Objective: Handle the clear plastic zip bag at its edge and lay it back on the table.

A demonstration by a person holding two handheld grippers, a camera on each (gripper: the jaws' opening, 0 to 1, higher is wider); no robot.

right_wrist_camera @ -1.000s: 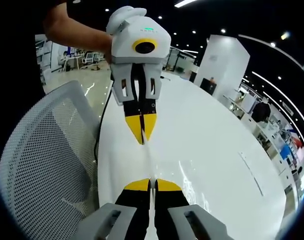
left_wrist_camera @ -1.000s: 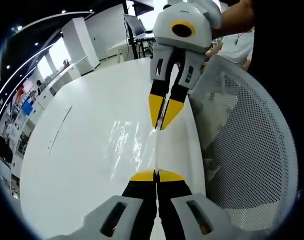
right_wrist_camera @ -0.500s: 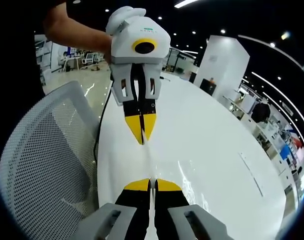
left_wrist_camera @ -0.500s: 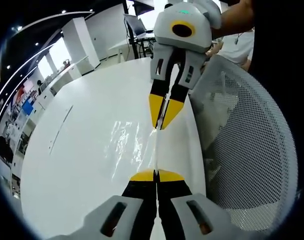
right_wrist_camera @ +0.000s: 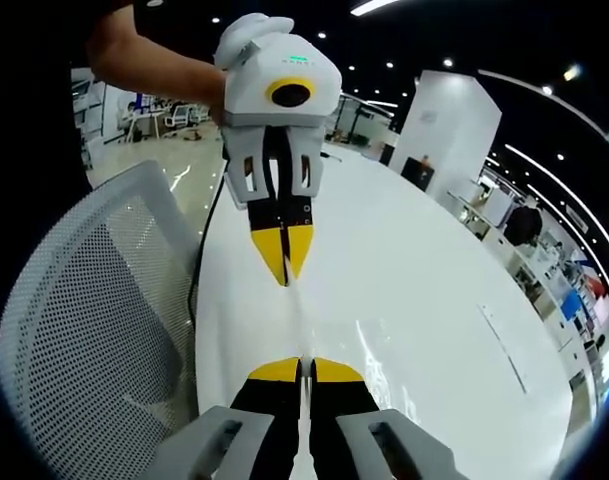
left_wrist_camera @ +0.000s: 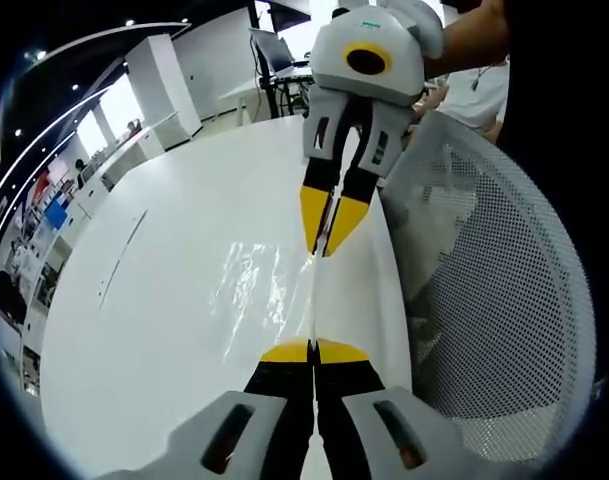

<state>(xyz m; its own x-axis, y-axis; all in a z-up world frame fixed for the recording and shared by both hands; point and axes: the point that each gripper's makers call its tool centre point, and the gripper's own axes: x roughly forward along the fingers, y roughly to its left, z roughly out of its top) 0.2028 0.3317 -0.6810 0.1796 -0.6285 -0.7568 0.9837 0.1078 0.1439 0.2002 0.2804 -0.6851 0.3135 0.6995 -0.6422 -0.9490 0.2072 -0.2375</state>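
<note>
A clear plastic zip bag [left_wrist_camera: 252, 290] hangs stretched over the white table [left_wrist_camera: 164, 300], its top edge pulled taut between the two grippers. My left gripper [left_wrist_camera: 312, 348] is shut on the near end of that edge. My right gripper [left_wrist_camera: 324, 252] faces it, shut on the far end. In the right gripper view my right gripper [right_wrist_camera: 305, 362] clamps the bag's edge [right_wrist_camera: 297, 318], and my left gripper [right_wrist_camera: 284, 280] pinches the other end, held by a person's hand [right_wrist_camera: 159, 75].
A white mesh chair back [left_wrist_camera: 494, 300] stands close against the table's edge, seen also as the chair [right_wrist_camera: 84, 320] in the right gripper view. A dark cable [right_wrist_camera: 202, 250] runs down beside the table. The white table [right_wrist_camera: 434, 330] stretches away past the bag.
</note>
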